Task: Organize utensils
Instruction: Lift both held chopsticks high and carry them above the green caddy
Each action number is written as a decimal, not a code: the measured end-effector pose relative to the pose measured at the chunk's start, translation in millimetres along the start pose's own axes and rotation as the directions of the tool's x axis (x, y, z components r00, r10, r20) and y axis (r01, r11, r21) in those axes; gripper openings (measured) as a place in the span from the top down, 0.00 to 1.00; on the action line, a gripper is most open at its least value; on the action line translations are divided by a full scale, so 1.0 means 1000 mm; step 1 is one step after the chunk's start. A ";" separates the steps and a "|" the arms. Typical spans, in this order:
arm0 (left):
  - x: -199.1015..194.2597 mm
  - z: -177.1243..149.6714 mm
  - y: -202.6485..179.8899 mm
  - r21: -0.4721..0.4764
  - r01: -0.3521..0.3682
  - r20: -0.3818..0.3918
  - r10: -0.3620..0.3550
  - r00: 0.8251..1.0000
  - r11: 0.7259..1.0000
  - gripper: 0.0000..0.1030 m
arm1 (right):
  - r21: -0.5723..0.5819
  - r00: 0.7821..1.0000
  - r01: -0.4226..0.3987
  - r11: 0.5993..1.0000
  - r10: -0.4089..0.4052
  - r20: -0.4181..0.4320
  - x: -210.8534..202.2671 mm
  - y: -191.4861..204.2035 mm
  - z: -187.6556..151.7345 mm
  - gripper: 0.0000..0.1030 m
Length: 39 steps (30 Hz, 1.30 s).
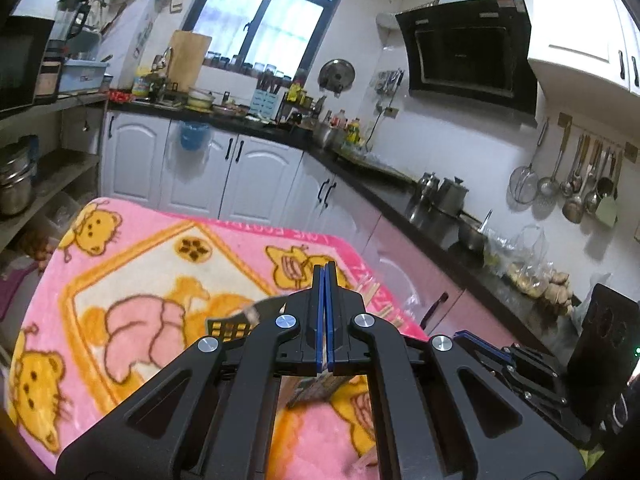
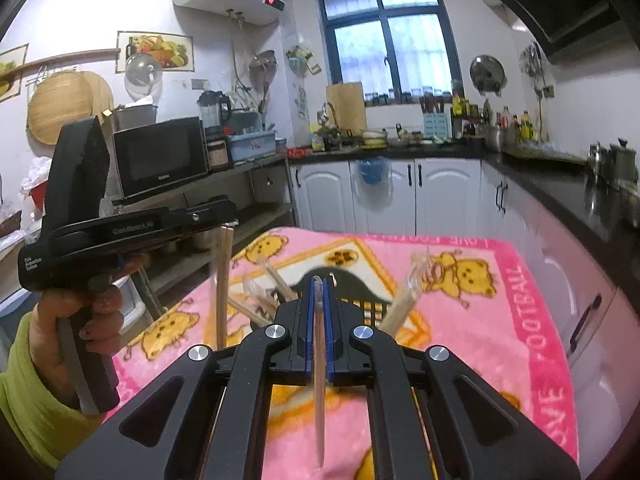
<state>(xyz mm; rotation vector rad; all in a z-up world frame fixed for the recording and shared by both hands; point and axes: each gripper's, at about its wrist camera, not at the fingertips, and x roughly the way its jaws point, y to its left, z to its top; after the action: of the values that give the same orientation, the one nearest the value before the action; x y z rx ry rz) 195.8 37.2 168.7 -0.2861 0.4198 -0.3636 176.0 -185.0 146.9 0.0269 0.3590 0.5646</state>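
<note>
My right gripper [image 2: 320, 280] is shut on a thin chopstick [image 2: 319, 380] that runs down between its blue pads. Below and ahead of it stands a black utensil holder [image 2: 360, 290] on the pink blanket [image 2: 480, 340], with several wrapped chopsticks [image 2: 404, 300] leaning in it. My left gripper [image 1: 325, 270] is shut; in the right wrist view it [image 2: 230, 222] holds a pair of chopsticks [image 2: 221, 284] that hang down. In the left wrist view the black holder [image 1: 230, 326] shows just behind the left fingers.
The pink cartoon blanket [image 1: 140, 280] covers a small table. White cabinets and a dark counter [image 1: 380, 188] with pots run behind and to the right. A shelf with a microwave [image 2: 160, 156] stands at the left. Loose chopsticks [image 1: 376, 292] lie near the blanket's right edge.
</note>
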 end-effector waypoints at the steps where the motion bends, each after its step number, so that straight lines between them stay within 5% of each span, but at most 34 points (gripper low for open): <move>1: 0.000 0.003 0.000 0.002 0.002 0.004 -0.002 1.000 1.000 1.00 | -0.002 1.000 -0.002 1.000 0.002 0.006 0.000 0.000 0.003 0.96; 20: 0.006 0.066 -0.018 0.015 0.010 0.100 -0.011 0.995 1.000 1.00 | -0.024 0.993 -0.021 0.999 0.024 0.115 0.010 0.007 0.052 0.96; 39: 0.040 0.123 0.014 -0.049 -0.005 0.179 0.013 0.984 0.999 1.00 | 0.007 0.978 -0.027 1.000 0.025 0.209 0.046 -0.010 0.103 0.96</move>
<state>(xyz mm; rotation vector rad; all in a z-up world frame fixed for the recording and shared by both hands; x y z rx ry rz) 288.0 57.6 258.1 -0.3610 0.2533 -0.3160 251.8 -161.7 227.0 0.0999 0.1568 0.5799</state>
